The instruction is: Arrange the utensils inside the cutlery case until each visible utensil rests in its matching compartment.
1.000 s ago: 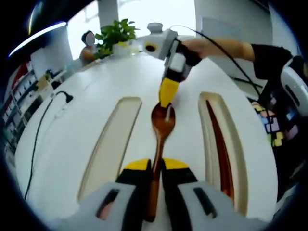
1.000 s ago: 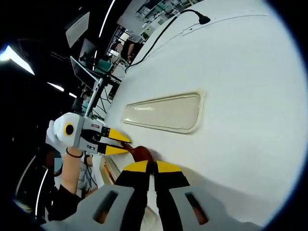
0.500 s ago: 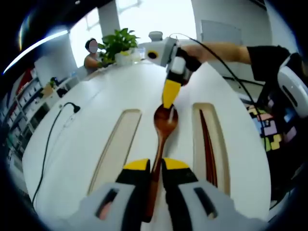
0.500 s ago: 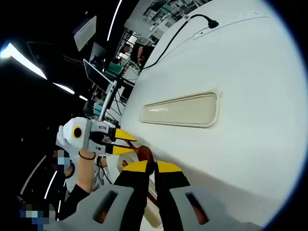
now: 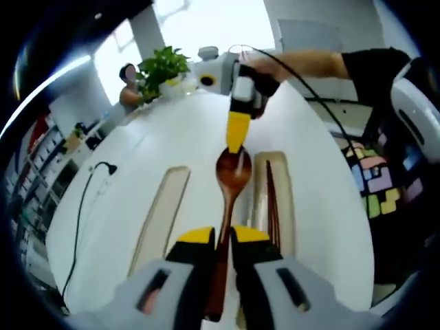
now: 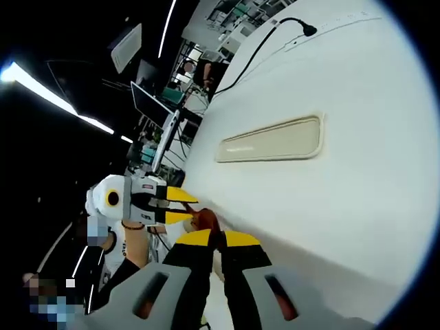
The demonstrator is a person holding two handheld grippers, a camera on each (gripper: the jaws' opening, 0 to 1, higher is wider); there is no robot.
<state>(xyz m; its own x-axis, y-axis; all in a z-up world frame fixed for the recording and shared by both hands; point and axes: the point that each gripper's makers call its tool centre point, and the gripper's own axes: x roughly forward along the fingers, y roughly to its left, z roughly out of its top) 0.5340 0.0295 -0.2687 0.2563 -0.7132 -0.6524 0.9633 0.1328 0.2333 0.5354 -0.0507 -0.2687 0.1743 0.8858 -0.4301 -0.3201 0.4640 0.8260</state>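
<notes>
Left gripper (image 5: 220, 237) clamping the handle and right gripper (image 5: 236, 141) pinching the bowl of a stiff, light wooden spoon (image 5: 230, 185), suspending it between the case's (image 5: 199, 144) left and right compartments

- An office or lab workroom, open-plan.
- A large white table (image 5: 137, 172) with a black cable (image 5: 82, 206) trailing over its left edge.
- A potted plant (image 5: 161, 65) at the far edge, by bright windows.
- Monitors (image 6: 148, 103) and cluttered desks beyond the table, under ceiling strip lights (image 6: 48, 89).
</notes>
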